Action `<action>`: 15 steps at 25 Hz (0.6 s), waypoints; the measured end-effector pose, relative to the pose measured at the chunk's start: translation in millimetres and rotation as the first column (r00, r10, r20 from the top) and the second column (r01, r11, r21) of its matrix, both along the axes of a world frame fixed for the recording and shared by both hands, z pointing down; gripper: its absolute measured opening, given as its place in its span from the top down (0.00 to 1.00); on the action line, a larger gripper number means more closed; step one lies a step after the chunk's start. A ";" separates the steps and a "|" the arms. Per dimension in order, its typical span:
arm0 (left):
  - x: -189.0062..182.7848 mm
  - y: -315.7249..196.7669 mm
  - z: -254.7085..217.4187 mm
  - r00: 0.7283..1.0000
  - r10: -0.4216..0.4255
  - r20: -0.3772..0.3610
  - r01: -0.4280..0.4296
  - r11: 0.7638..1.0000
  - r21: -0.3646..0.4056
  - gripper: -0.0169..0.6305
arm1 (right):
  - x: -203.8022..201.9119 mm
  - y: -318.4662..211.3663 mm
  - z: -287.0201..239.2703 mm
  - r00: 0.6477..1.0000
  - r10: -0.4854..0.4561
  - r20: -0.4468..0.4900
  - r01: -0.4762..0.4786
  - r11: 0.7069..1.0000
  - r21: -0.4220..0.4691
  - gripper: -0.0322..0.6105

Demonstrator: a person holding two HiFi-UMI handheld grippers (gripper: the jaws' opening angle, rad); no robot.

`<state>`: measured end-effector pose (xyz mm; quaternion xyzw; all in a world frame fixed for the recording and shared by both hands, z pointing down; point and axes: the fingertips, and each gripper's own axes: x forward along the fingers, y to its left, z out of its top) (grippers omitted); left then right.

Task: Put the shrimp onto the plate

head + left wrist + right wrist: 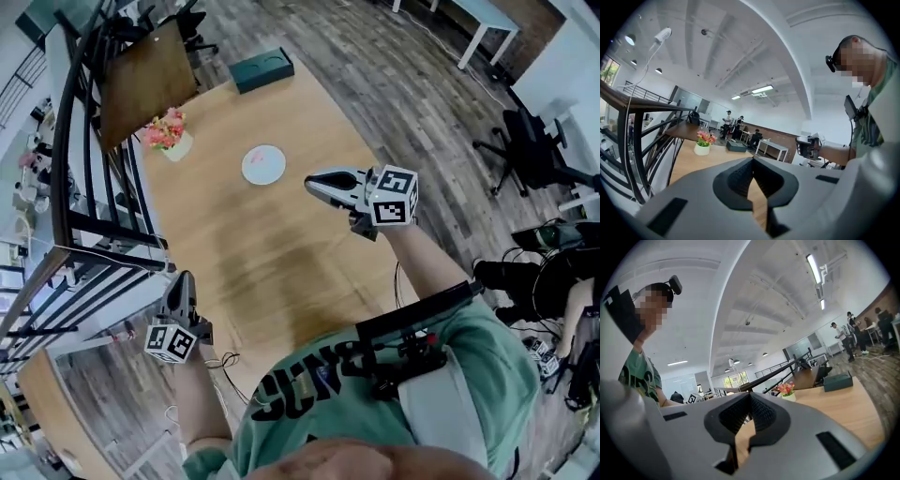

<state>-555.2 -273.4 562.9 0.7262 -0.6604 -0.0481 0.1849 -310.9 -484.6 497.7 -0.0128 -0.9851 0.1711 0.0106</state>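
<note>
A white plate (263, 166) lies on the far half of the wooden table (281, 262). A faint pink spot (255, 157) shows on it; it is too small to tell whether this is the shrimp. My right gripper (310, 184) hovers above the table just right of the plate, pointing left, jaws together and empty. My left gripper (183, 278) is held off the table's left edge near the railing, jaws together, nothing in them. In the left gripper view the left gripper (752, 162) is shut. In the right gripper view the right gripper (750, 397) is shut too.
A pot of pink flowers (170, 137) stands at the table's far left. A dark green box (262, 70) lies at the far end. A black railing (89, 216) runs along the left. An office chair (530, 150) stands on the floor to the right.
</note>
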 end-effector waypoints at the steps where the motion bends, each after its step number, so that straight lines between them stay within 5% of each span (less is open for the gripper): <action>1: 3.5 13.1 -5.3 1.000 0.009 0.002 -0.009 1.000 0.015 0.97 | -1.9 9.4 -5.6 1.000 0.000 -0.001 0.000 1.000 0.004 0.94; 15: 29.4 171.4 -107.5 0.988 0.077 0.131 -0.091 0.991 0.102 0.97 | 19.4 128.8 -100.0 0.999 0.041 0.026 -0.043 0.996 0.082 0.94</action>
